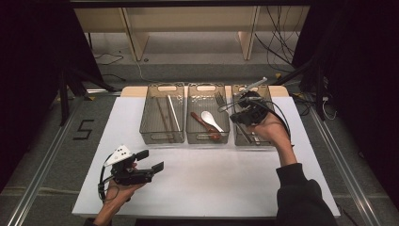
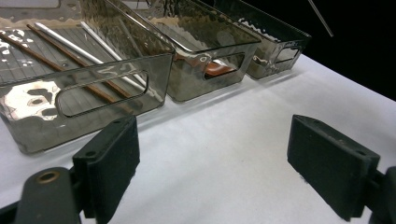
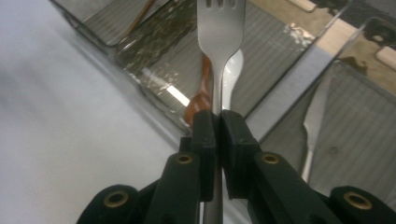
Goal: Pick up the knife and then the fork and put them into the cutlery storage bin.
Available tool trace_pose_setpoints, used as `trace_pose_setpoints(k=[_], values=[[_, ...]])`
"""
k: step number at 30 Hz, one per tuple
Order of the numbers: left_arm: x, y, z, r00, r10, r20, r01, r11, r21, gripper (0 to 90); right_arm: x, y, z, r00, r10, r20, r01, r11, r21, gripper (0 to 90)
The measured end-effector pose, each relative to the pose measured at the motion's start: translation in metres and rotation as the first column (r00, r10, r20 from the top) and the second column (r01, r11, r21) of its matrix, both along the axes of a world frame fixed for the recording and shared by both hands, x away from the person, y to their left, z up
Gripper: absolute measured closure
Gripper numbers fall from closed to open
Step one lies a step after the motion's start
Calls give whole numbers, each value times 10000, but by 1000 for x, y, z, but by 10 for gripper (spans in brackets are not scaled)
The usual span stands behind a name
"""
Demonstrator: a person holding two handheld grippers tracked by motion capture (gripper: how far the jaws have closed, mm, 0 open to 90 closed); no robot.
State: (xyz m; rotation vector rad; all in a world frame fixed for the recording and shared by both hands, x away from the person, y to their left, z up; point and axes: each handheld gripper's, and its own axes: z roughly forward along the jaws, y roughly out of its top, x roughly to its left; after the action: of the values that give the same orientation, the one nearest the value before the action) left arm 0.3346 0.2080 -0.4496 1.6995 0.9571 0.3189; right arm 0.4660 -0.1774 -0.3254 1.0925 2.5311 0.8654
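Note:
My right gripper (image 1: 234, 107) hangs over the gap between the middle bin (image 1: 207, 138) and the right bin (image 1: 248, 141). It is shut on a steel fork (image 3: 219, 28) at the neck, tines pointing away over the middle bin (image 3: 154, 51). Below the fork lie a brown spoon (image 3: 201, 91) and a white spoon (image 3: 233, 70). My left gripper (image 1: 150, 160) rests low at the table's front left, held in a hand. Its jaws stand wide open (image 2: 212, 163) with only white table between them, facing the bins.
Three clear grey bins stand in a row at the back of the white table (image 1: 211, 183). The left bin (image 1: 161, 137) holds brown chopsticks (image 2: 60, 65) and silver chopsticks (image 2: 70, 44). A table knife (image 3: 317, 112) lies in the right bin.

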Motion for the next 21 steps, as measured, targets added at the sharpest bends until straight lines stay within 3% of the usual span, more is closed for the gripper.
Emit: trace_pose_setpoints(k=[13, 21], values=[[0, 0, 0, 10000, 6, -2, -6, 10000, -4, 165, 22, -28, 6, 9943, -1057, 149, 1056, 9944, 56, 852], [0, 0, 0, 10000, 11, -1, -11, 10000, -10, 165, 31, -42, 4, 9861, -1644, 225, 1643, 9864, 69, 852]])
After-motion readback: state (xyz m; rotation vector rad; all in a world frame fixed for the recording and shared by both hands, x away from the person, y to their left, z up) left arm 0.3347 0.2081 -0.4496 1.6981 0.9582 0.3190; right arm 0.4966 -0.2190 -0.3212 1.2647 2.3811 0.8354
